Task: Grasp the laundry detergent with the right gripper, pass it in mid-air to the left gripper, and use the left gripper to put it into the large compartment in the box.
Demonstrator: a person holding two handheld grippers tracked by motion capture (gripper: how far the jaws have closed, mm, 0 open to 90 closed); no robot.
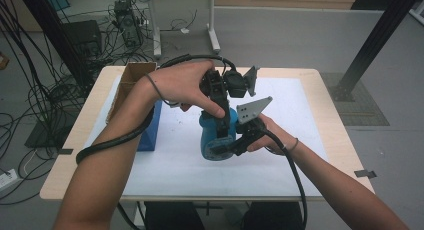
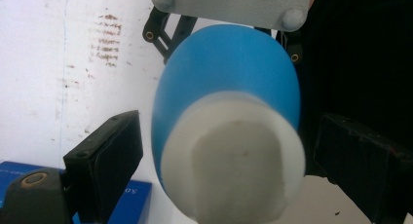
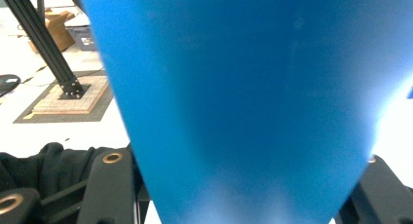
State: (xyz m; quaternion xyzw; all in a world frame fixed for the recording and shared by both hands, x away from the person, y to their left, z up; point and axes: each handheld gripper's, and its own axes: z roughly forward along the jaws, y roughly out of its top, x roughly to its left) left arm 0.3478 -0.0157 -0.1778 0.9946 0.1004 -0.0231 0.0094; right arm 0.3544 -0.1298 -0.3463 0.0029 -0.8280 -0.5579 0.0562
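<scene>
White cap [image 2: 238, 160] on blue bottle [image 2: 229, 78], right claw [image 1: 235, 140] clamping bottle body

A flat blue box [image 1: 150, 132] is seen lying at the left of the surface [image 1: 310, 185], on the white sheet [image 1: 175, 175] by which most of the top is covered. An open cardboard box [image 1: 131, 79] is placed just behind it, at the far left edge. Tangled cables [image 1: 30, 95] are spread over the floor to the left. A black post [image 1: 372, 42] is fixed on the right.
</scene>
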